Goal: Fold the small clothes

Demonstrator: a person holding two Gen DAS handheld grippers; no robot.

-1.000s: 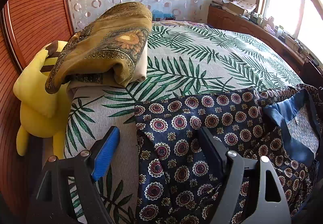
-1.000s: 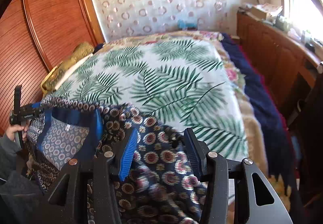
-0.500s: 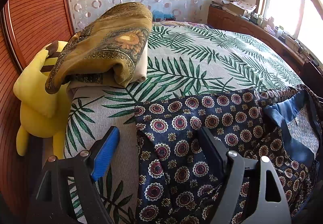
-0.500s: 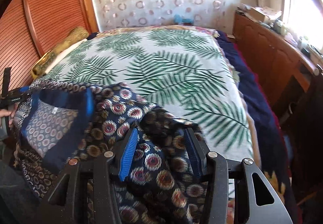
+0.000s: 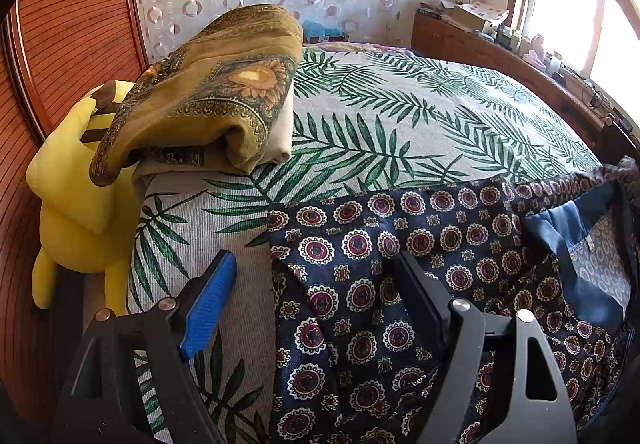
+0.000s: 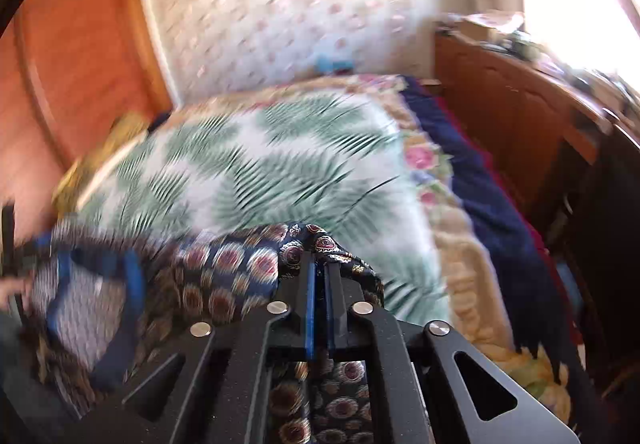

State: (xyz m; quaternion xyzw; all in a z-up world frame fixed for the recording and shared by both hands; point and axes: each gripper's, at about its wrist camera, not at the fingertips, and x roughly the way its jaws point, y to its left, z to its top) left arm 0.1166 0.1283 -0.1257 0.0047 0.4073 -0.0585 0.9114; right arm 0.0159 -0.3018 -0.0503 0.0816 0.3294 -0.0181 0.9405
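Observation:
A navy garment with red and white medallions lies spread on the palm-leaf bedspread, its blue lining showing at the right. My left gripper is open and hovers over the garment's left edge, one finger over the bedspread, one over the cloth. In the blurred right wrist view, my right gripper is shut on a bunched edge of the same garment and holds it up off the bed.
A folded olive-gold patterned cloth sits on the bed's left side beside a yellow plush toy. A wooden wardrobe stands at left. A wooden dresser with clutter runs along the right under the window.
My right gripper has closed on the garment's edge and lifted it, the view swinging fast. My left gripper has stayed open and still.

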